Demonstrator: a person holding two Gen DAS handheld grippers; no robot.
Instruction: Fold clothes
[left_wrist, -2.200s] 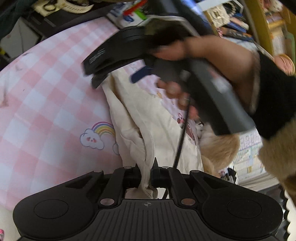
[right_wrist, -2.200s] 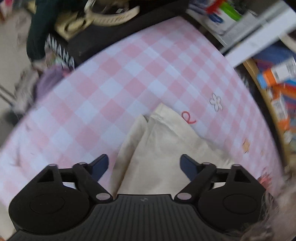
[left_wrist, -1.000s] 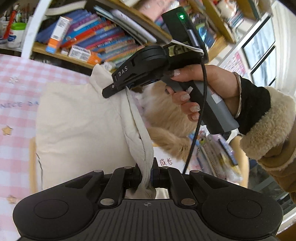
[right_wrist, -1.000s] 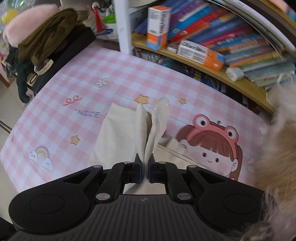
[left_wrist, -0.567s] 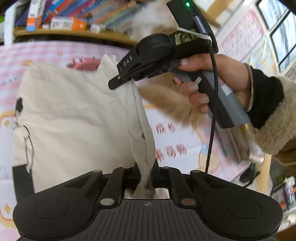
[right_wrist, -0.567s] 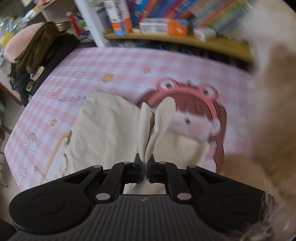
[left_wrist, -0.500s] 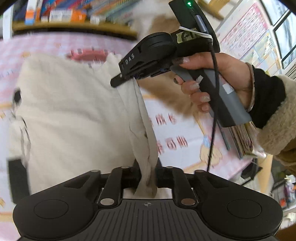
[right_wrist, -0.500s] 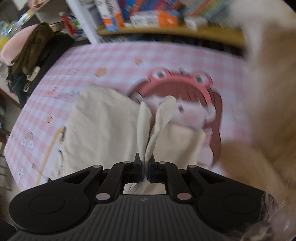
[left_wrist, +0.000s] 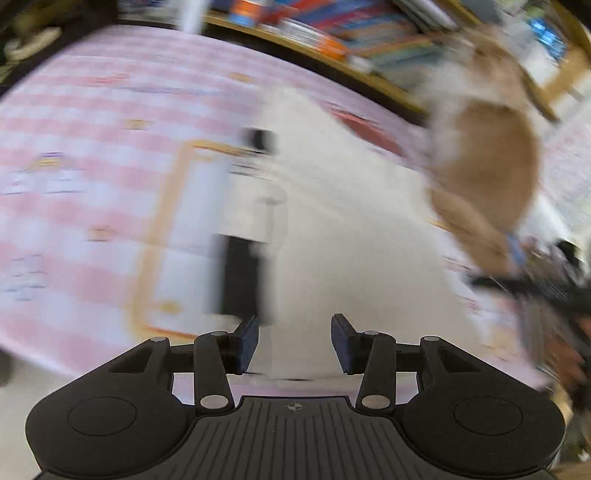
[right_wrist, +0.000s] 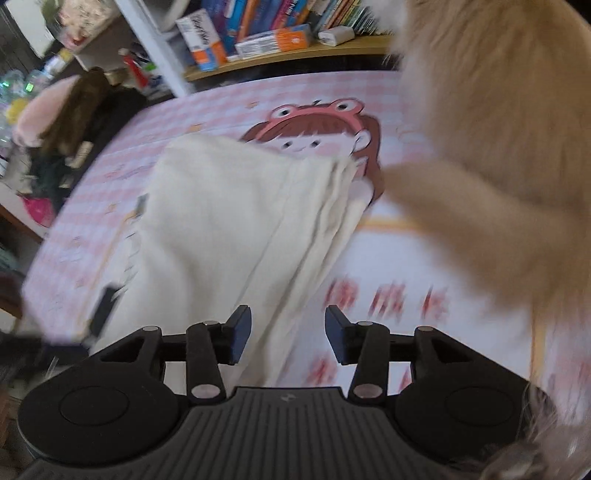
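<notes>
A cream garment (right_wrist: 229, 221) lies folded on the pink checked cloth (right_wrist: 406, 258), its layered edge running toward the right gripper. My right gripper (right_wrist: 288, 338) hovers over the garment's near end; its jaws are opening and the pads do not press the fabric. In the blurred left wrist view the same cream garment (left_wrist: 351, 229) spreads ahead. My left gripper (left_wrist: 294, 341) is above its near edge with jaws opening and no cloth pinched. A dark strip (left_wrist: 242, 280) lies at the garment's left side.
A tan furry cat (right_wrist: 498, 129) stands on the cloth right beside the garment, also seen as cat (left_wrist: 487, 177). A bookshelf (right_wrist: 258, 37) runs along the far edge. Piled clothes (right_wrist: 66, 122) sit at far left. A cartoon girl print (right_wrist: 314, 136) lies beyond the garment.
Both grippers let go of the cream fabric and their jaws came apart. The garment dropped flat onto the cloth. Both views swung downward.
</notes>
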